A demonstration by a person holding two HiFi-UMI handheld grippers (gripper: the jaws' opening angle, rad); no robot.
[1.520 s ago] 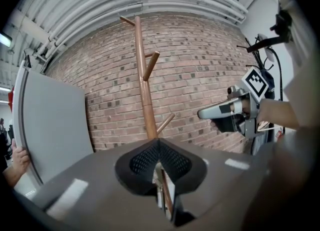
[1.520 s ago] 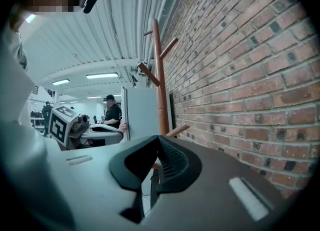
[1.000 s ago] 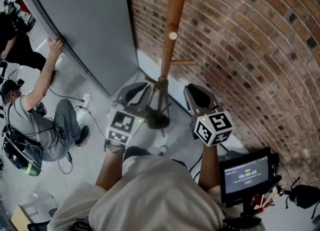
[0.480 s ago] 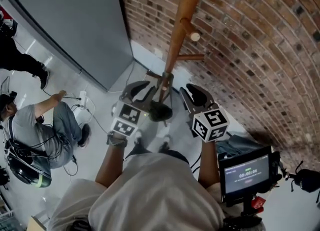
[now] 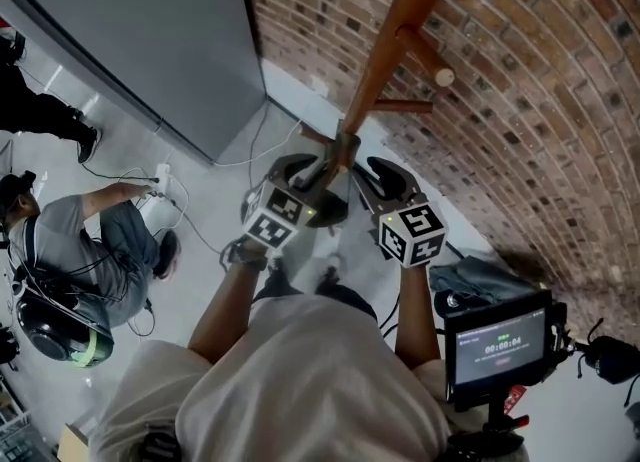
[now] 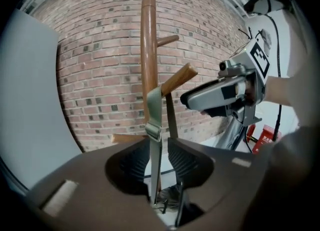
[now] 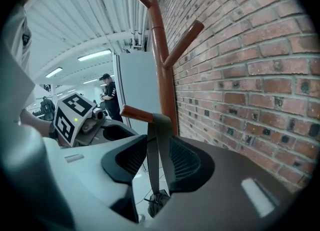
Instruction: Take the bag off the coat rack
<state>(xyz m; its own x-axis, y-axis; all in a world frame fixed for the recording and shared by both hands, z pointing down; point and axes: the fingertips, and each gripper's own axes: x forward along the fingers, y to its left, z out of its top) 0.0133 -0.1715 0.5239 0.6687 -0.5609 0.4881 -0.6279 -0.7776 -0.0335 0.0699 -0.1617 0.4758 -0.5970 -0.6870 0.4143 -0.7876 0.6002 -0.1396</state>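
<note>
A wooden coat rack (image 5: 400, 40) stands against the brick wall. A grey-green bag strap (image 6: 155, 145) hangs over its low peg (image 6: 179, 77), and the dark bag (image 7: 159, 201) dangles below. In the head view my left gripper (image 5: 300, 175) and right gripper (image 5: 375, 180) flank the strap (image 5: 335, 155) near the pole. Both grippers' jaws have just been opening. The strap runs between the left gripper's (image 6: 159, 162) pads with a gap on each side. In the right gripper view the strap (image 7: 156, 150) likewise hangs free between the right gripper's (image 7: 157, 162) pads.
A grey cabinet (image 5: 150, 40) stands left of the rack, the brick wall (image 5: 540, 150) behind it. A person (image 5: 80, 250) crouches by cables and a power strip (image 5: 160, 185) at the left. A small monitor (image 5: 500, 345) sits at the lower right, near a grey bundle (image 5: 480, 280).
Both grippers have come down and in toward the rack's pole, and their jaws now stand wider. The crouching person's hand has left the cabinet and gone down to the power strip.
</note>
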